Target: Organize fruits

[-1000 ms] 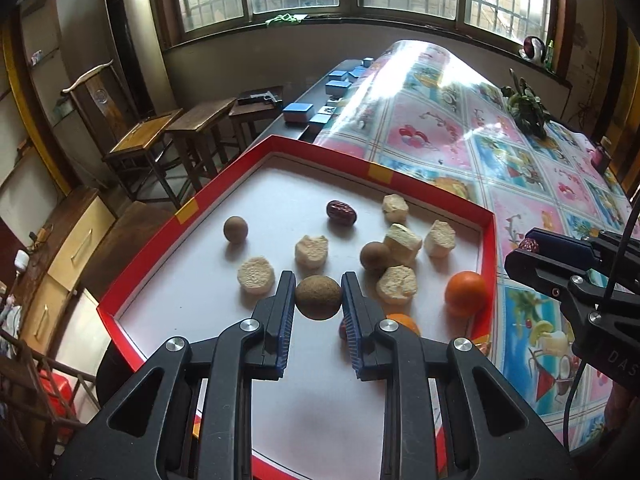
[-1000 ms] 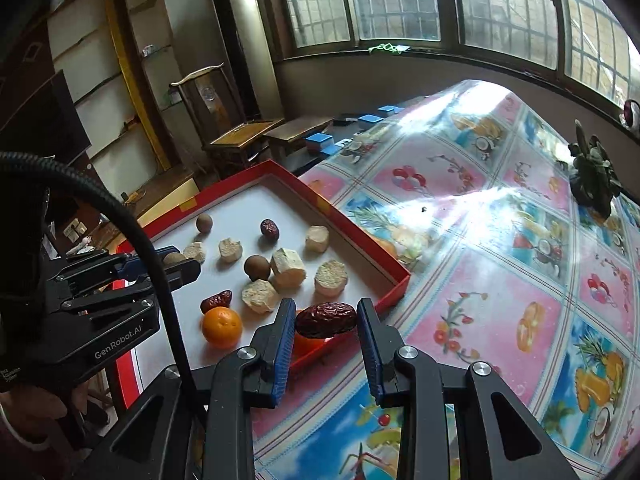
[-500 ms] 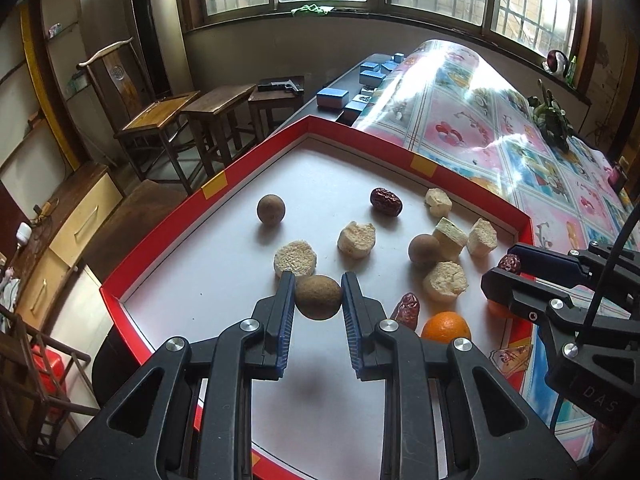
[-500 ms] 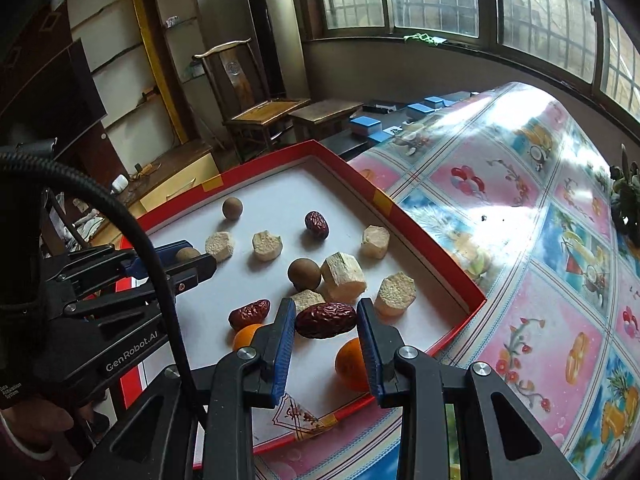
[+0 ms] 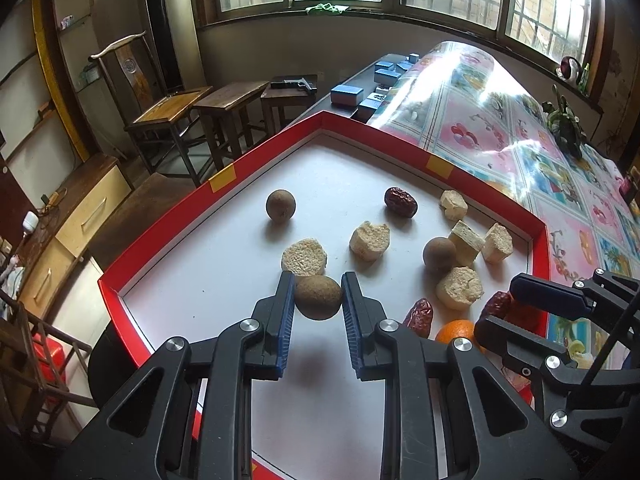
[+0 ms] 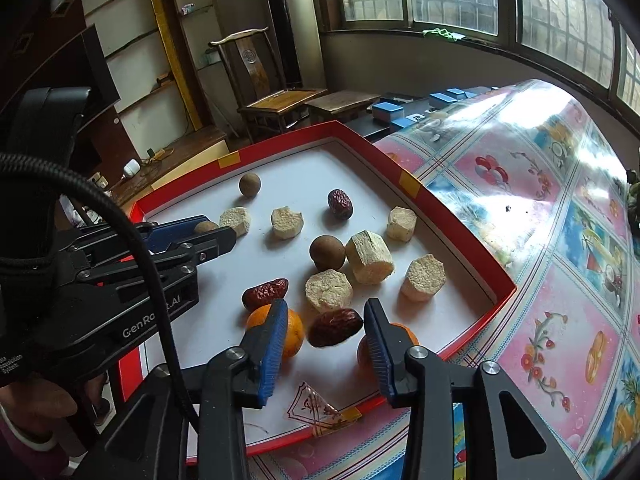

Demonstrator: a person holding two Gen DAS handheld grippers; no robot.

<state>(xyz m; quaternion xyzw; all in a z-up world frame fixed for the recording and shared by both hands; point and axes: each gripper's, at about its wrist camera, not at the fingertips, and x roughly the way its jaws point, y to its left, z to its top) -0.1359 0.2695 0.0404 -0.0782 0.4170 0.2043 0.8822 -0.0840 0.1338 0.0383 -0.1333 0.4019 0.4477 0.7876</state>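
— Left gripper (image 5: 318, 298), what's it got?
— My pads clamp a brown longan (image 5: 318, 297) over the red tray (image 5: 168, 220).
— And your right gripper (image 6: 325, 330)?
— Its jaws are opening; the red date (image 6: 335, 332) sits between them, seemingly free. They half hide two oranges (image 6: 294, 334).

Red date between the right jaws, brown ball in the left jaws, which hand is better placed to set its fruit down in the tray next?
Right. Its jaws are opening, and the red date between them hangs over the tray. The left gripper is shut on the brown ball.
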